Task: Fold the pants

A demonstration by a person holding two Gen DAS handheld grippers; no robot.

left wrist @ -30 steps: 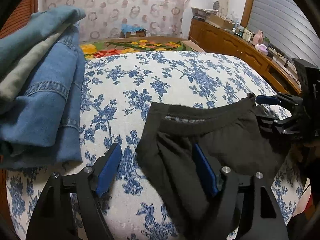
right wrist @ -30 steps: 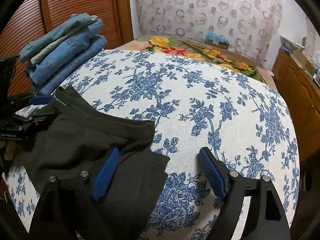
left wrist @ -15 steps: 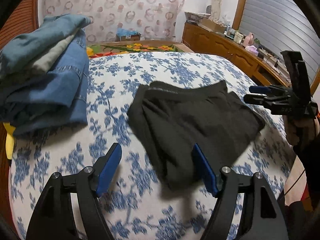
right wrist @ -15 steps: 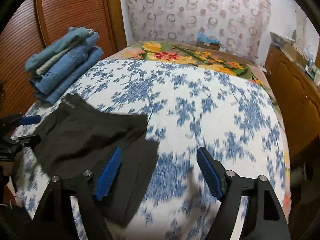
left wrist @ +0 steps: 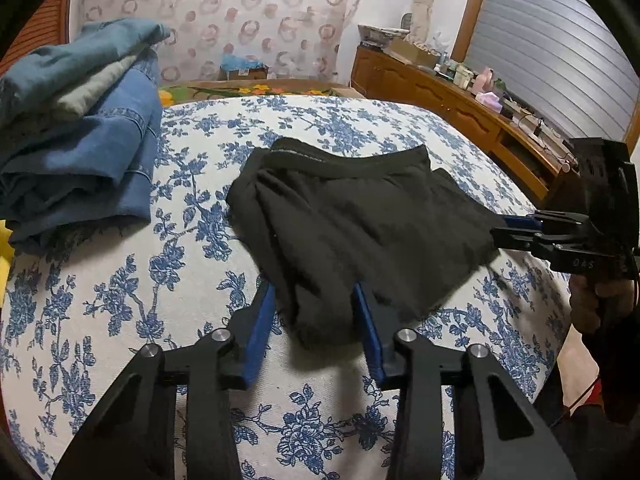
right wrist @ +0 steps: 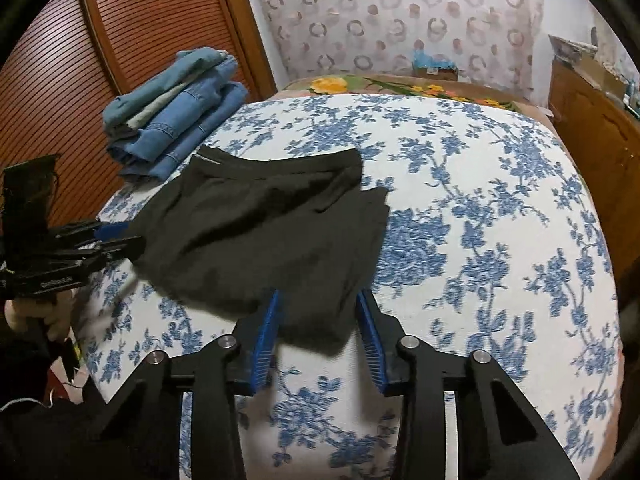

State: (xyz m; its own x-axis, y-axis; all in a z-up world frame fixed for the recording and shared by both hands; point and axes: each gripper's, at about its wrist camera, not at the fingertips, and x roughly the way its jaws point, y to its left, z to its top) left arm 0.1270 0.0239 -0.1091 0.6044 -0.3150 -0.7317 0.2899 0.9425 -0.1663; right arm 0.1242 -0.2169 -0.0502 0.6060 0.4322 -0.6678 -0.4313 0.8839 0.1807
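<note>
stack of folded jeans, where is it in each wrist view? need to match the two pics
Left wrist: stack of folded jeans at upper left, on the floral bedspread, left of the black pants.
Right wrist: the stack at upper left, further off, by the wooden slatted door, behind the pants' left end.
Shared landmark: the pants' waistband, the edge turned toward the jeans.

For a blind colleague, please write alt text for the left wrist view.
The left gripper, jaws closing, straddles the near edge of black pants on a blue-flowered bedcover. The right gripper meets their right edge; folded jeans are stacked at left.
</note>
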